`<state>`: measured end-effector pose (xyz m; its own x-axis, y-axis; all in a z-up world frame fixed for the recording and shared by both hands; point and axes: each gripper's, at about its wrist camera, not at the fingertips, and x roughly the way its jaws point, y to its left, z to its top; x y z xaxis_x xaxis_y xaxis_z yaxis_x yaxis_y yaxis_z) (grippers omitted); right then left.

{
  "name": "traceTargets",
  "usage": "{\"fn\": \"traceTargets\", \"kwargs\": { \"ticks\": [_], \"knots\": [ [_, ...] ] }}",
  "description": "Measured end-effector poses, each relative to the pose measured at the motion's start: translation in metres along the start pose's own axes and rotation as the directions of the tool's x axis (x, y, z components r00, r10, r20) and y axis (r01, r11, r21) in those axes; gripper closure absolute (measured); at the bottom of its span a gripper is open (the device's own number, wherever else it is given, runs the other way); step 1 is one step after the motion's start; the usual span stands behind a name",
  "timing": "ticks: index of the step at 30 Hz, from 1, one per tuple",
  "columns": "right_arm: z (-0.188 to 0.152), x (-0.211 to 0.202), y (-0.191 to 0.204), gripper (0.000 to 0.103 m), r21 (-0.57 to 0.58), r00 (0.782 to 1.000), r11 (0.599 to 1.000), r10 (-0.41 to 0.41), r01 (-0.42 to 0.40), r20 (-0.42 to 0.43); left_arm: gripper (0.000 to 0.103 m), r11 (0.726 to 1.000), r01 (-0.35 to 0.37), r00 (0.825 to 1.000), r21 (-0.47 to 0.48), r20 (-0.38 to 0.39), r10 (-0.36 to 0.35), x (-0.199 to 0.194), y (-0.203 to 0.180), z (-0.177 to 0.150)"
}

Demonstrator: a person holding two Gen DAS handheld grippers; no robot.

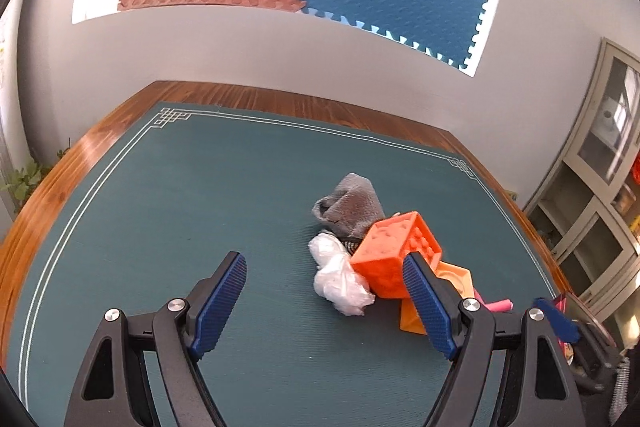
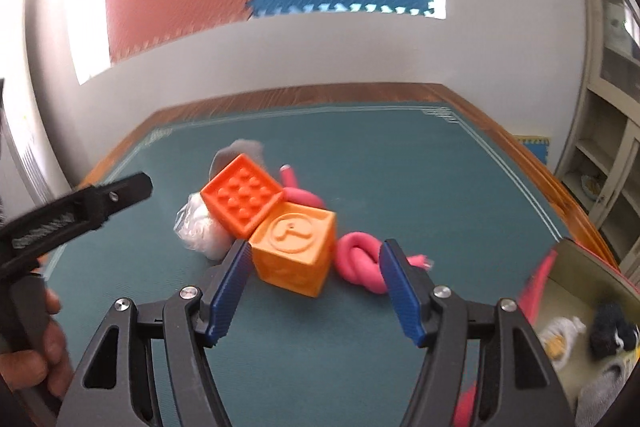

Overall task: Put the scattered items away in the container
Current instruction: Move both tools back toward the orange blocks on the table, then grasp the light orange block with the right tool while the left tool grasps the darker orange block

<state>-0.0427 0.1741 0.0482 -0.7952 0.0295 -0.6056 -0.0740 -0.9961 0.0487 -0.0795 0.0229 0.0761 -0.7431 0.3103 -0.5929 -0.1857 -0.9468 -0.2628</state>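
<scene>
Right wrist view: right gripper [image 2: 316,261] gapes empty before the pale orange block [image 2: 296,247] mid-desk — light, squashy-looking; pinch its flat sides.

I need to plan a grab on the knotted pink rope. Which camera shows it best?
The right wrist view: the knotted pink rope lies in plain sight on the mat beside the light orange block. The left wrist view shows only a short pink end poking out behind that block and the gripper finger.

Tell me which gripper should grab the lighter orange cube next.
Right. The right gripper is open with the lighter orange cube straight ahead, and the container is beside it. The left gripper faces mostly bare mat.
</scene>
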Motion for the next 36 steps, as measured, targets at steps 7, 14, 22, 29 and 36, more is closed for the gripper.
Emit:
{"fn": "traceTargets", "kwargs": {
  "ticks": [7,14,22,29,36],
  "knots": [
    [0.002,0.039,0.022,0.033,-0.037,0.998,0.999,-0.008,0.006,-0.063,0.021,1.0,-0.017,1.0,-0.011,-0.002,0.017,0.003,0.006,0.001],
    [-0.002,0.068,0.012,0.033,0.009,0.992,1.0,-0.009,0.01,-0.128,0.021,0.999,-0.028,1.0,-0.022,-0.014,0.028,0.008,0.009,0.001],
    [-0.002,0.055,-0.003,0.044,0.052,0.994,0.999,-0.001,0.007,-0.111,0.021,0.999,-0.034,0.999,0.015,-0.023,0.034,0.013,0.002,-0.004],
    [0.005,0.034,-0.043,0.046,0.178,0.997,0.983,-0.024,0.036,-0.069,0.021,0.994,-0.035,0.999,0.099,-0.037,0.039,0.019,-0.016,-0.01],
    [0.008,0.027,-0.056,0.047,0.214,0.998,0.975,-0.047,0.056,-0.048,0.021,0.988,0.05,0.995,0.148,-0.093,-0.036,0.028,-0.035,-0.022]
  ]
}}
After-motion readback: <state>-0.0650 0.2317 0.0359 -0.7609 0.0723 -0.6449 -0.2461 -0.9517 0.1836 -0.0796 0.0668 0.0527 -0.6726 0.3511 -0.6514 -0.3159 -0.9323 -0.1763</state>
